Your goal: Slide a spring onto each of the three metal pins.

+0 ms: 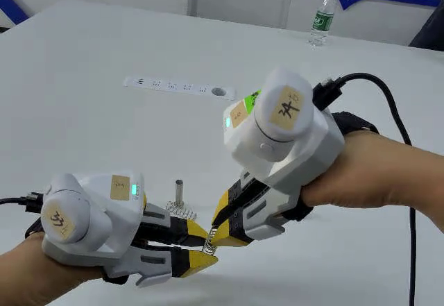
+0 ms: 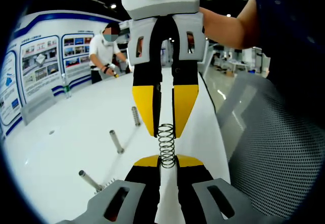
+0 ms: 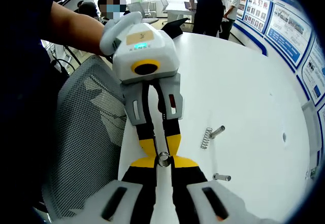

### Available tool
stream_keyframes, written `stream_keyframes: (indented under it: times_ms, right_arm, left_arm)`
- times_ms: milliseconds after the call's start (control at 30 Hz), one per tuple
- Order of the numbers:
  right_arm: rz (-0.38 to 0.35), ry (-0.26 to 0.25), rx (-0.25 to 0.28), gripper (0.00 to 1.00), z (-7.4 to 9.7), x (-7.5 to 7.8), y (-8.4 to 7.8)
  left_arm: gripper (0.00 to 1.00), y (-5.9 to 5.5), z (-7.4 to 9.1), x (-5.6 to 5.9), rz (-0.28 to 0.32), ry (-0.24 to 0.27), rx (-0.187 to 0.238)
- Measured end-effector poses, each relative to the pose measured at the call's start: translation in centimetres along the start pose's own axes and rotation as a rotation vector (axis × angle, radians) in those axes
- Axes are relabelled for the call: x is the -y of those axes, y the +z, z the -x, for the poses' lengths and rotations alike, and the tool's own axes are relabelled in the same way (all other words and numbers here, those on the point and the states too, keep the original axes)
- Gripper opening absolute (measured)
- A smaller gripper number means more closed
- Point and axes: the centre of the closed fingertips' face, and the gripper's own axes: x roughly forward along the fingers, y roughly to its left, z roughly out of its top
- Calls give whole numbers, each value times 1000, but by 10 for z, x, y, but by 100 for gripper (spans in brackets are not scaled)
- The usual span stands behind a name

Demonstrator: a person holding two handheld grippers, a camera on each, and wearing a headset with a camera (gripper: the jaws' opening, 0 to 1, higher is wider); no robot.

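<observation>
A small steel spring (image 1: 209, 246) is pinched between the yellow tips of both grippers near the table's front edge. My left gripper (image 1: 206, 245) comes in from the lower left and is shut on one end of the spring (image 2: 166, 145). My right gripper (image 1: 217, 236) reaches down from the right and is shut on the other end (image 3: 163, 159). Just behind them a metal pin (image 1: 179, 193) stands upright with a second spring (image 1: 181, 211) lying at its foot. The left gripper view shows three pins (image 2: 135, 116) (image 2: 116, 141) (image 2: 90, 180) in a row on the white table (image 1: 83, 132).
A white power strip (image 1: 177, 86) lies farther back on the table, and a water bottle (image 1: 322, 14) stands at the far edge. A grey mesh chair (image 3: 86, 132) is beside the table. People stand in the background (image 2: 104, 51). Black cables trail from both grippers.
</observation>
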Motion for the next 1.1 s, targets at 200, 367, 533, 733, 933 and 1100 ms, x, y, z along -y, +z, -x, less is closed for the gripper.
stream_keyframes:
  times_ms: [200, 367, 533, 733, 933, 1100]
  right_arm:
    - [4, -5, -23, 12, 0, 1, -4]
    - [-1, -13, -30, 12, 2, 5, -7]
    - [-7, -24, -44, 12, 7, 9, -12]
    - [-24, -46, -55, 12, 16, 18, -19]
    - [-47, -78, -65, 12, 28, 31, -28]
    - [-62, -101, -71, 12, 34, 42, -33]
  left_arm:
    - [15, 0, 0, -1, 21, 4, 3]
    - [20, -1, 5, -4, 40, 16, 4]
    - [23, -5, 14, -11, 56, 51, 6]
    - [28, -10, 25, -20, 86, 102, 15]
    - [34, -19, 35, -27, 123, 149, 20]
    - [37, -27, 40, -28, 152, 176, 15]
